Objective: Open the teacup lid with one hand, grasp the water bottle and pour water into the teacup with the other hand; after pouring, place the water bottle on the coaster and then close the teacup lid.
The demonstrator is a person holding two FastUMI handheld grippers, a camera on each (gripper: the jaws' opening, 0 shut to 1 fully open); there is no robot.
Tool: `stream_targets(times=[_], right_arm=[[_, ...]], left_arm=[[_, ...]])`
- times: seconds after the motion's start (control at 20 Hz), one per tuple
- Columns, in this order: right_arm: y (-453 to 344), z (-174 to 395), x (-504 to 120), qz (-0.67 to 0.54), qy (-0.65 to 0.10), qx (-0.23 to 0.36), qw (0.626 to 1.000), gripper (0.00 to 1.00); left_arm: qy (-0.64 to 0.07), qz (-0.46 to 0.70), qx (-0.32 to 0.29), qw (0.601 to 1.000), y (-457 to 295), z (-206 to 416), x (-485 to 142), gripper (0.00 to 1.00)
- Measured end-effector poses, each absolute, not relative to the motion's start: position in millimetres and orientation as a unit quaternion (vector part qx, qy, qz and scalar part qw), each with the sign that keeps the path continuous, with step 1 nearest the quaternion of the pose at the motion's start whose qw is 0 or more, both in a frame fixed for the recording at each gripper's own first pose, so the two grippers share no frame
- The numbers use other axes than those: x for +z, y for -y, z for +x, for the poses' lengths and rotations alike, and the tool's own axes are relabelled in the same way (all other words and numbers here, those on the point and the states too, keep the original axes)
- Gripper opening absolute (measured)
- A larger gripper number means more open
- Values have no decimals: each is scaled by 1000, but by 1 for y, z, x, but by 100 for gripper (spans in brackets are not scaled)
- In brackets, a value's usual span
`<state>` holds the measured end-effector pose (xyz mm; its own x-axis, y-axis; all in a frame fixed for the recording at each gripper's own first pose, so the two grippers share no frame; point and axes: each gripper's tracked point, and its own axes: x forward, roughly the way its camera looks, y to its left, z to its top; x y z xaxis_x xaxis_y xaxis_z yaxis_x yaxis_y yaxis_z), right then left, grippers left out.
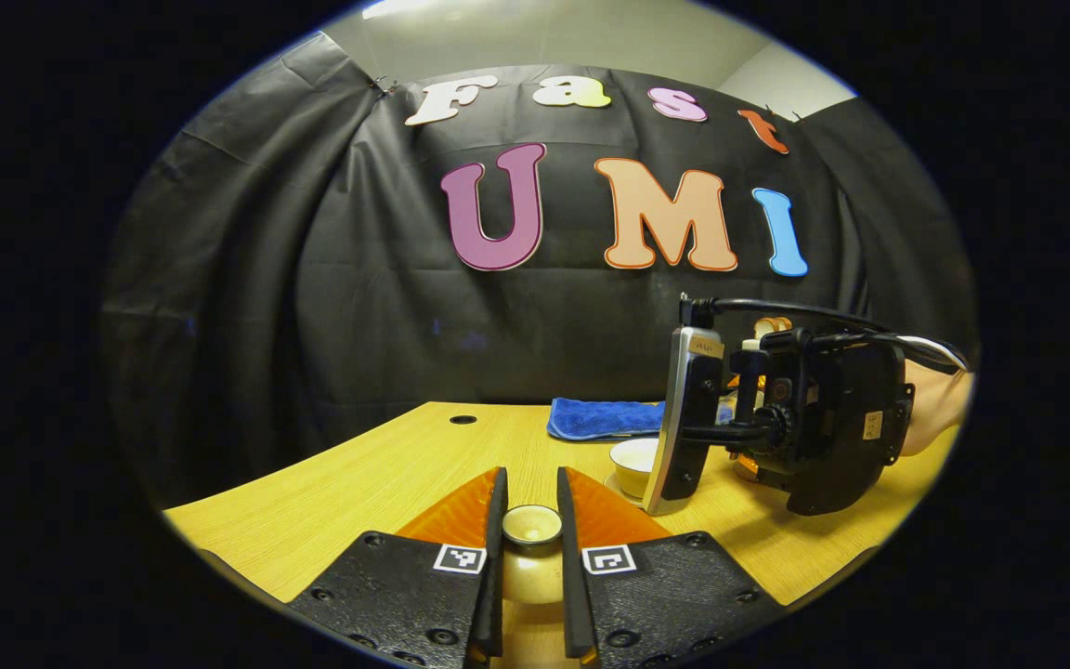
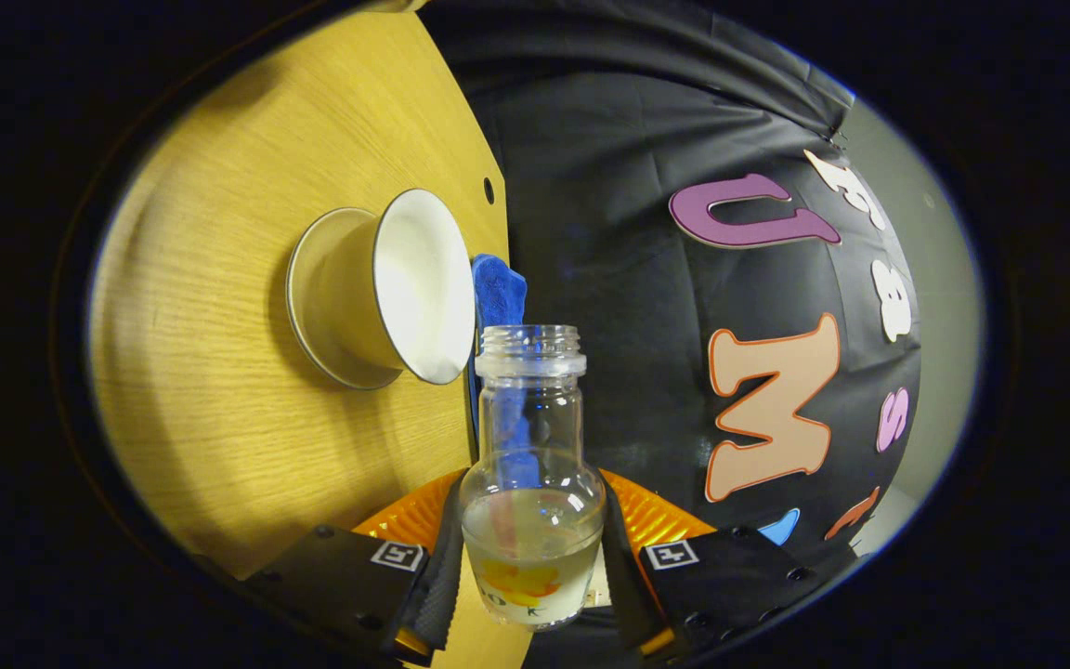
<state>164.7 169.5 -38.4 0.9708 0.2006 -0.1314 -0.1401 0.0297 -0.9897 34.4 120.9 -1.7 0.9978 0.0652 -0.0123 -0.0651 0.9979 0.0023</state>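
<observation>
In the left gripper view my left gripper [image 1: 531,516] is shut on the knob of the cream teacup lid [image 1: 531,526], held above the wooden table [image 1: 377,474]. Beyond it the open teacup [image 1: 635,463] stands on its saucer. The right gripper's body [image 1: 781,413] hangs just right of the cup, with a hand behind it. In the right gripper view my right gripper [image 2: 531,548] is shut on a clear glass water bottle [image 2: 531,483], partly filled and uncapped. That view is rolled sideways, so the teacup [image 2: 405,288] shows its white inside, close to the bottle's mouth.
A folded blue cloth [image 1: 605,418] lies at the back of the table behind the teacup, also seen as a blue cloth [image 2: 498,288] past the cup's rim. A small round hole [image 1: 463,420] is in the tabletop near the back edge. The black booth wall stands behind.
</observation>
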Motion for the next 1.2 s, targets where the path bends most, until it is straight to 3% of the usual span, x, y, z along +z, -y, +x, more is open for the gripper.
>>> stream_targets(times=[0.25,1.2], right_arm=[[-174,166,-29,-737,49,118,663,70],[-187,168,-15,-817,82,119,558,71]], left_arm=[[-6,1,34,999,-123,34,-2,23],[-7,0,34,999,-122,35,-2,23]])
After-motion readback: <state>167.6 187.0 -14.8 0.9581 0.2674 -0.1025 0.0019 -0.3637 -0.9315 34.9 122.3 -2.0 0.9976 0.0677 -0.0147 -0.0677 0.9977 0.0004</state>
